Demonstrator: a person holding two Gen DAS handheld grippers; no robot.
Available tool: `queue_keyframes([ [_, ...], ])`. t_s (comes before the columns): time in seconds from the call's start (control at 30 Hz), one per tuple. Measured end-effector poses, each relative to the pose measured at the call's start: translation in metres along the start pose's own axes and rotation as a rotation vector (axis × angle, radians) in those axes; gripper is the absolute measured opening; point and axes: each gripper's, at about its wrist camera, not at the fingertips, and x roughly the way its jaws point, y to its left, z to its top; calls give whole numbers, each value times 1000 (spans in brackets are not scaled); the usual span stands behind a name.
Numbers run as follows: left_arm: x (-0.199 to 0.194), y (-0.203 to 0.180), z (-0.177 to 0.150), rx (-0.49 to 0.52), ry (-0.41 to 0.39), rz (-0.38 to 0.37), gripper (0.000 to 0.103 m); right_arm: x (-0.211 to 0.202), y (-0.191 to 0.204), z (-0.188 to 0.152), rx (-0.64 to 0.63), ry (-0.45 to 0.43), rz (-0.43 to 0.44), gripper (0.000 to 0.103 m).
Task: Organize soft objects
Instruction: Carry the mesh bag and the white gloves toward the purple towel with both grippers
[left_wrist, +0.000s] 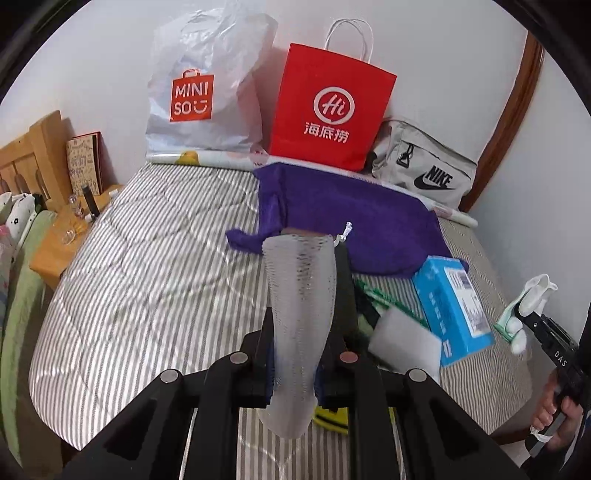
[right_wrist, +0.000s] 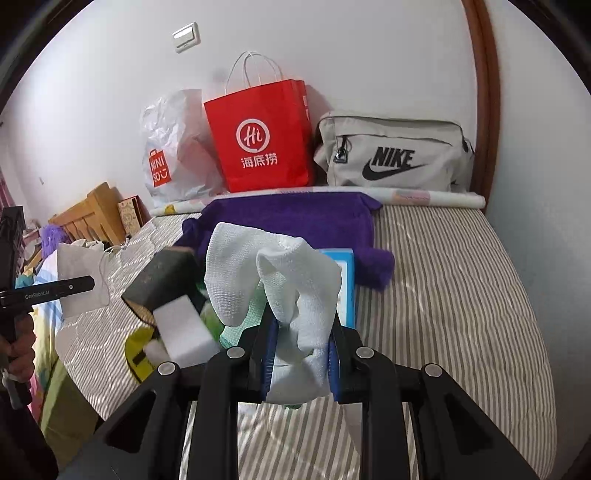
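Two grips I can confirm: my left gripper has its jaws clamped on a grey mesh pouch, my right gripper on a white sock. Both hang above the striped bed, before the purple towel.

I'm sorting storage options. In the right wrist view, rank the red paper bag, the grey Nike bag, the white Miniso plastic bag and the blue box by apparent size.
1. Grey Nike bag and red paper bag: look alike, not ranked.
2. White Miniso plastic bag, partly hidden behind the red one.
3. Blue box, mostly hidden behind the held cloth, so unsure.
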Motion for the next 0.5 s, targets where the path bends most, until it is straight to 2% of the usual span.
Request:
queue_keyframes([
  [0.5, 32, -10, 62, 8, -1, -2, 15, 53, -1, 65, -55, 7, 34, 24],
])
